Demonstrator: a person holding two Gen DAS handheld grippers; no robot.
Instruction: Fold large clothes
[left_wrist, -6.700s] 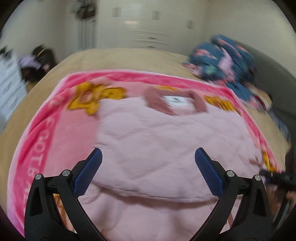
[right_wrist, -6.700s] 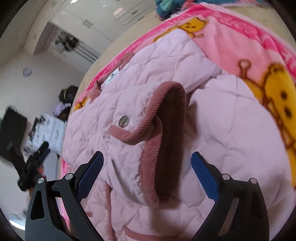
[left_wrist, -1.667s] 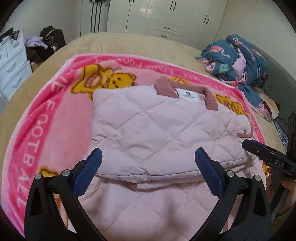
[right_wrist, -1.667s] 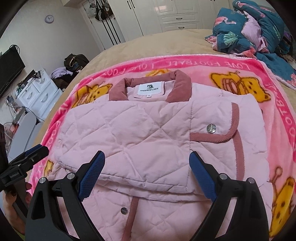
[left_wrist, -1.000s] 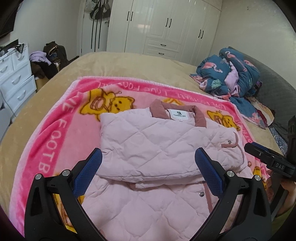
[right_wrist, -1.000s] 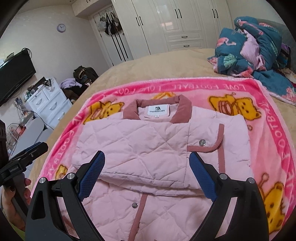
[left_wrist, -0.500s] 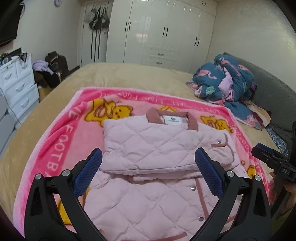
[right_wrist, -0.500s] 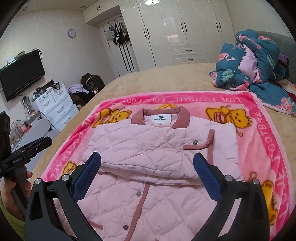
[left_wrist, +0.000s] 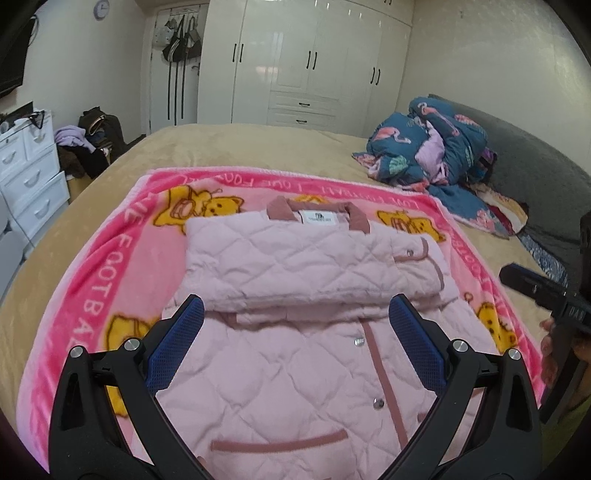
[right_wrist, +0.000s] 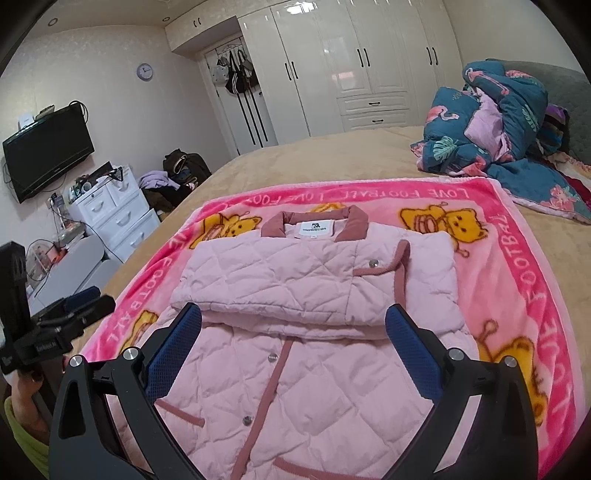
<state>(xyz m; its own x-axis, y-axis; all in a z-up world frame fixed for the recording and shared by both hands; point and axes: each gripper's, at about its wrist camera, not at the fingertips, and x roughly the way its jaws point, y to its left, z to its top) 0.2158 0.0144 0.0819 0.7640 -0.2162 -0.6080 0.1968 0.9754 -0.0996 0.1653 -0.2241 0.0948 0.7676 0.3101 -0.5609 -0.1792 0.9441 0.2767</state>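
Both grippers agape, empty (above jacket (left_wrist: 295, 369)); bedding heap (right_wrist: 498, 122) far corner.

Both wrist cameras look down from the bed's near edge, side by side, sharing the pink jacket (left_wrist: 295, 280), blanket (right_wrist: 524, 295) and far wardrobes (left_wrist: 310, 62).

a pink cartoon blanket (right_wrist: 517, 280) covers the tan bed (right_wrist: 332, 162), a flamingo-print duvet (right_wrist: 491, 122) heaped beside it.
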